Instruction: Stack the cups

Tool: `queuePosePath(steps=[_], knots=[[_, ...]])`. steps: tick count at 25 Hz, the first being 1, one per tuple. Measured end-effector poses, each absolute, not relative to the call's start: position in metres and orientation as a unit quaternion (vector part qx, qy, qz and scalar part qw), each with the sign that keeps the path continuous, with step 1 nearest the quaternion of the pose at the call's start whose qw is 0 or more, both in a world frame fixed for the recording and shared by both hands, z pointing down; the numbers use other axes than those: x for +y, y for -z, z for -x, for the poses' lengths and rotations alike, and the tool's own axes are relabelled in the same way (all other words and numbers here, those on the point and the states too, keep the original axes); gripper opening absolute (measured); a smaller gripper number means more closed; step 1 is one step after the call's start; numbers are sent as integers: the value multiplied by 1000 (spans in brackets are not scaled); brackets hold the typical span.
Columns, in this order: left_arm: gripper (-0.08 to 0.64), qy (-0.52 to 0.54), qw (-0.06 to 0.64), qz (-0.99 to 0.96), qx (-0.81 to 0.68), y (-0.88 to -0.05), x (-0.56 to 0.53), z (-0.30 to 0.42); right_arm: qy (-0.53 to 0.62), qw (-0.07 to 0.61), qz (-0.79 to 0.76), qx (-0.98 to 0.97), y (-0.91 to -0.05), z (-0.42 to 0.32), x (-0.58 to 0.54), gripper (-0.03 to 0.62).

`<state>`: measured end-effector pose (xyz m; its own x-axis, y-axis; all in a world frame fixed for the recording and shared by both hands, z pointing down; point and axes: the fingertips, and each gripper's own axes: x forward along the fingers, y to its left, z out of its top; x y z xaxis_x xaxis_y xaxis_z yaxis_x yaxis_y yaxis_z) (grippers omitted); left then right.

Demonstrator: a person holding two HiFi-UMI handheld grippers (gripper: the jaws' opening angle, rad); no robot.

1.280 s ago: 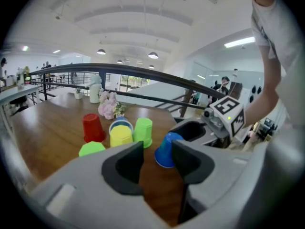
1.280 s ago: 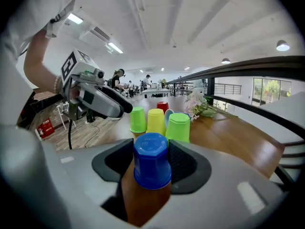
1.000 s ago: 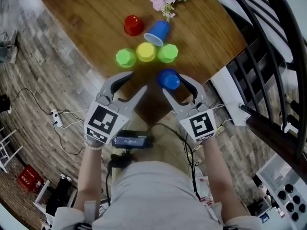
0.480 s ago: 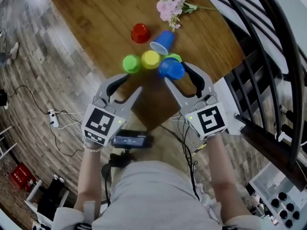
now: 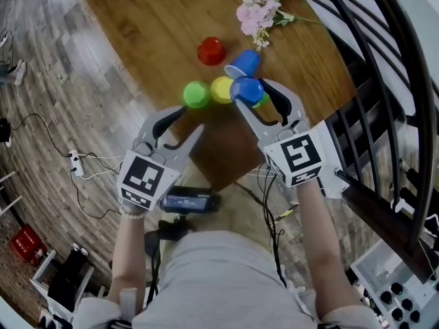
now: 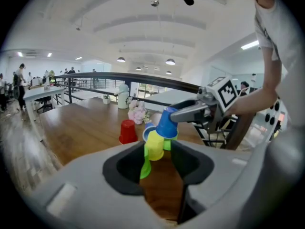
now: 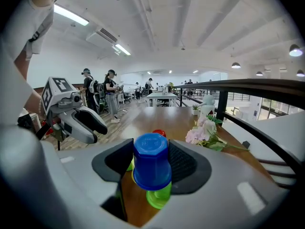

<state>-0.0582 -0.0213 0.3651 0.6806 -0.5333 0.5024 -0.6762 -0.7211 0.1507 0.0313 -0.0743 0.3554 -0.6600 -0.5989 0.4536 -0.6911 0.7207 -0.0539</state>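
Blue cup (image 7: 151, 161), upside down, is pinched in the right claw (image 5: 252, 94) above the yellow cup (image 5: 221, 88) and green cup (image 7: 159, 194) on the bench (image 5: 151, 33); left claw (image 5: 192, 118) hangs spread, empty.

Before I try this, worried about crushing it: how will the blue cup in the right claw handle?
The blue cup looks like thin plastic, so probably light and easily dented by the right claw. Its glossy tapered wall may slip. Dropped sideways like the other blue cup, it could roll.
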Motion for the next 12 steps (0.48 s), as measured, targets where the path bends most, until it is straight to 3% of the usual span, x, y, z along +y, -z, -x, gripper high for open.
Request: queuePosePath(steps=[12], knots=[[167,-212,163,-902,-340,-362,-27,61,-112,172,-338,-918,-334,-34,-70,236]])
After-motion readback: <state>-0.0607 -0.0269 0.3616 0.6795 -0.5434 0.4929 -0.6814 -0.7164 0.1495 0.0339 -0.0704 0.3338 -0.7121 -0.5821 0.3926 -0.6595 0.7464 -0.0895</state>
